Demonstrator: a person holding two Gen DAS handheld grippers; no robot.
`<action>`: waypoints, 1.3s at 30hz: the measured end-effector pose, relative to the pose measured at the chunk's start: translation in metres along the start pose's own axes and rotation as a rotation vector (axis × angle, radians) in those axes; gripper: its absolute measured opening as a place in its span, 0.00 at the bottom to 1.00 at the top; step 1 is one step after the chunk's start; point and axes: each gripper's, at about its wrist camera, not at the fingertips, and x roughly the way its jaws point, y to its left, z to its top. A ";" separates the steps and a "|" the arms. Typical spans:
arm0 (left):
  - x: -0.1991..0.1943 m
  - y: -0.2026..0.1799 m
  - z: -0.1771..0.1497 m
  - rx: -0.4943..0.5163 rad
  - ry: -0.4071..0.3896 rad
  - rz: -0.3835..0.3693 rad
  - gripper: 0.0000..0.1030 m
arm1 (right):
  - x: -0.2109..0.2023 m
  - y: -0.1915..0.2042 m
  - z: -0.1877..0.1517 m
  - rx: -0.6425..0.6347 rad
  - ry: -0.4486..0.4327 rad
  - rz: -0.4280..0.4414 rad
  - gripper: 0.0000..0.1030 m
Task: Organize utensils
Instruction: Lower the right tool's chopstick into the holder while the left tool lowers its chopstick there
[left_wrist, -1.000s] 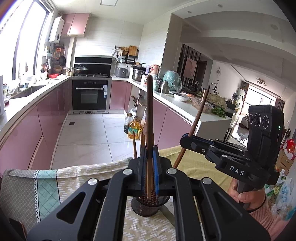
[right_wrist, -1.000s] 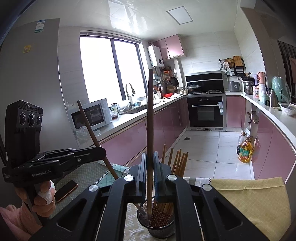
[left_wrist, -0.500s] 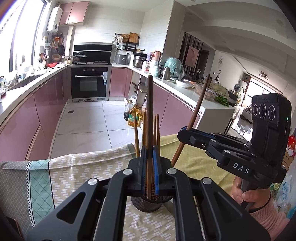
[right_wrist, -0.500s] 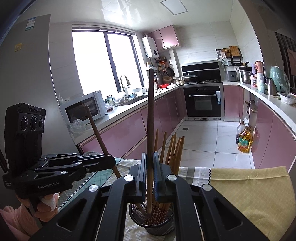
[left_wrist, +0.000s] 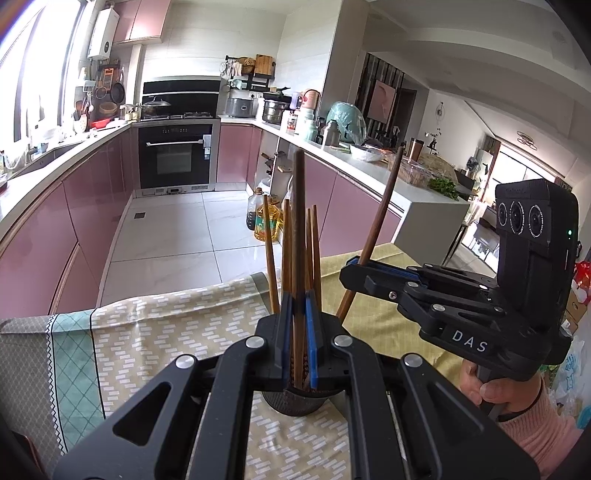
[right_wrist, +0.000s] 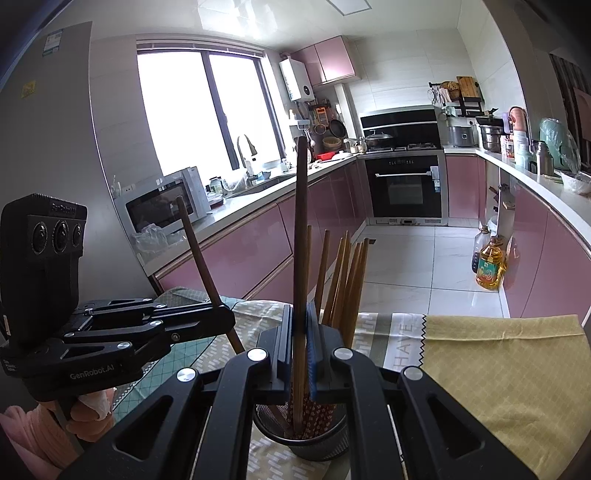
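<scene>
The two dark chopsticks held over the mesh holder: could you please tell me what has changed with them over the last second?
Both grippers have come down, lowering their dark chopsticks into the mesh holder among the lighter chopsticks. Nothing was released: left gripper and right gripper stay clamped. The holder has not moved.

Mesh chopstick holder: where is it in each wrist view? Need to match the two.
Left wrist: mesh chopstick holder at bottom centre, mostly hidden behind the left tool.
Right wrist: bottom centre, rim and red-patterned chopstick tips visible below the right tool.
Shared landmark: the black built-in oven.
</scene>
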 end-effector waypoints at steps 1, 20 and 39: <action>0.001 0.000 0.000 0.000 0.003 -0.001 0.07 | 0.002 0.000 -0.001 -0.001 0.005 0.000 0.06; 0.012 -0.008 -0.002 0.015 0.021 0.016 0.07 | 0.019 -0.004 -0.005 0.008 0.054 -0.001 0.06; 0.045 0.000 0.006 -0.002 0.064 0.017 0.07 | 0.030 -0.010 -0.005 0.025 0.082 -0.005 0.08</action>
